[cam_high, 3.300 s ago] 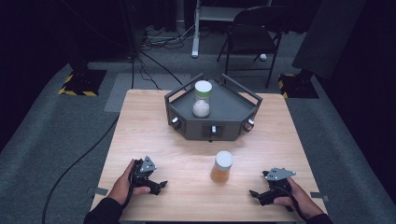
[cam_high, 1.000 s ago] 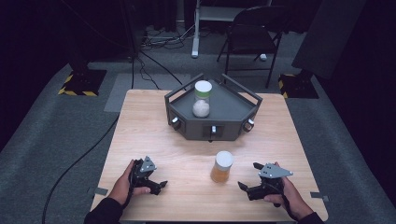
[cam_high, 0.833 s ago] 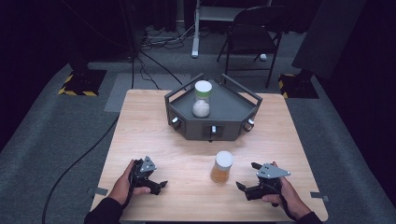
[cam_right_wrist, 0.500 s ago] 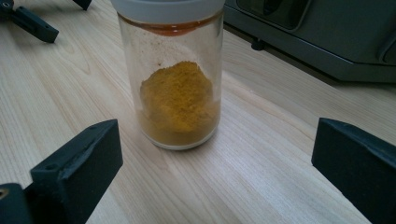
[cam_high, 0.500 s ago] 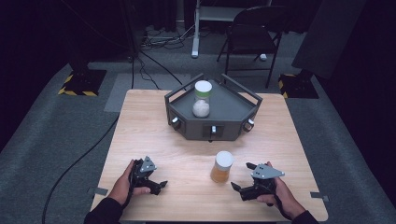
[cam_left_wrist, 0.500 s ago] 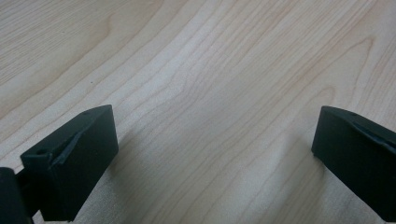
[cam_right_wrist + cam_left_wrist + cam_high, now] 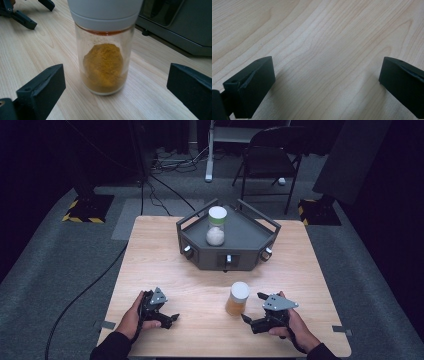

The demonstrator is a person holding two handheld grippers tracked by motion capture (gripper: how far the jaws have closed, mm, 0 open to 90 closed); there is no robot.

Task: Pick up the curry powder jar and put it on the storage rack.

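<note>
From above, the spice jar (image 7: 238, 298) stands upright on the table (image 7: 165, 250), in front of the dark tray (image 7: 250, 237). Right gripper (image 7: 253, 306), held low beside the jar, points at it with jaws apart; left gripper (image 7: 171, 309) rests well left of the jar. Left gripper view: jaws wide apart over bare wood. Right gripper view: spread jaws flank the jar (image 7: 103, 47) without touching; orange powder fills its base.

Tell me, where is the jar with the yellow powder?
In the high view the jar stands on the table, near its front edge and right of middle. It is just in front of the dark tray, with the right hand-held gripper open beside it.
</note>
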